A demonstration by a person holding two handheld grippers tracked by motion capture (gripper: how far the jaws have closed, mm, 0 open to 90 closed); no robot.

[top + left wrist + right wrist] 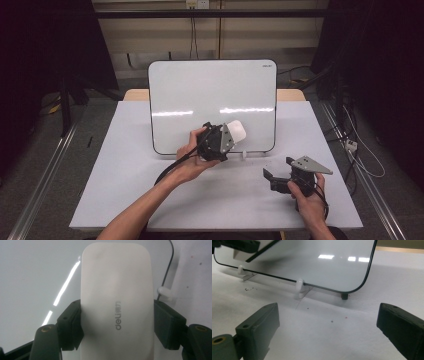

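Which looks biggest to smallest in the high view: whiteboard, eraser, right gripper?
1. whiteboard, by far.
2. right gripper; it sits nearer the camera.
3. eraser, partly hidden in the left gripper.

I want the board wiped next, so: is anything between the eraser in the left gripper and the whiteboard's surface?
Nothing visible. The left gripper holds the white eraser right in front of the whiteboard, whose face looks bare.

"deli" printed on the white eraser (116, 302), whiteboard (212, 102) corner logo illegible
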